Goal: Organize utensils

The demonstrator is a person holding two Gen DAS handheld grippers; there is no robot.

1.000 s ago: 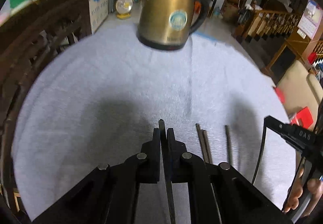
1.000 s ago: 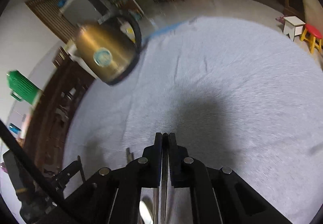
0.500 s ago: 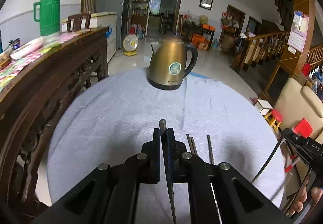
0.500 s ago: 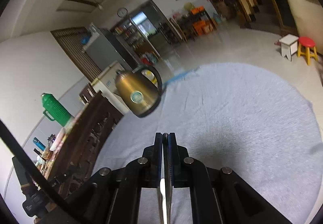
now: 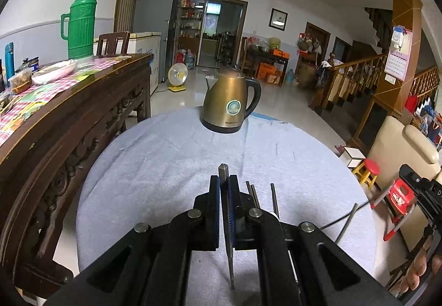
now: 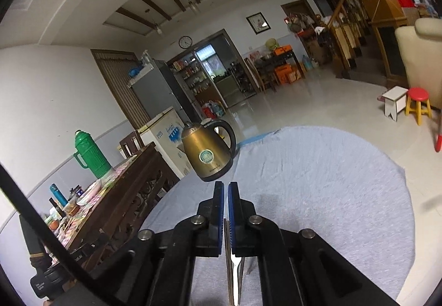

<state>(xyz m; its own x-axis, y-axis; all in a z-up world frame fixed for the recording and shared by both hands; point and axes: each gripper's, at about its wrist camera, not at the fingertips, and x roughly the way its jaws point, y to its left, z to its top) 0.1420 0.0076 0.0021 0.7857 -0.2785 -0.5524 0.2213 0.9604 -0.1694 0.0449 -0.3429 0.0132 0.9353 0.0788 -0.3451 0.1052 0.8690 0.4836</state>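
My left gripper (image 5: pixel 223 179) is shut on a thin dark chopstick (image 5: pixel 223 169). Its squared tip pokes out past the pads and the rest runs back under the jaws. It hangs above the near part of a round table with a pale blue cloth (image 5: pixel 165 154). Three more dark chopsticks (image 5: pixel 252 192) lie on the cloth just right of the fingers. My right gripper (image 6: pixel 223 186) is shut on a slim silver utensil (image 6: pixel 234 272), seen edge-on below the pads; its head is hidden. It is held above the cloth (image 6: pixel 317 181), pointing toward the kettle.
A brass-coloured kettle (image 5: pixel 230 104) (image 6: pixel 208 152) stands at the table's far edge. A dark carved sideboard (image 5: pixel 69 123) with a green thermos (image 5: pixel 81 27) runs close along the left. A hand holds the right tool (image 5: pixel 420 190) at the right edge, near a cream sofa (image 5: pixel 400 151) and red stools.
Both grippers have risen and drawn back from the kettle, tilting up so more of the room shows. Each stays shut on its utensil.
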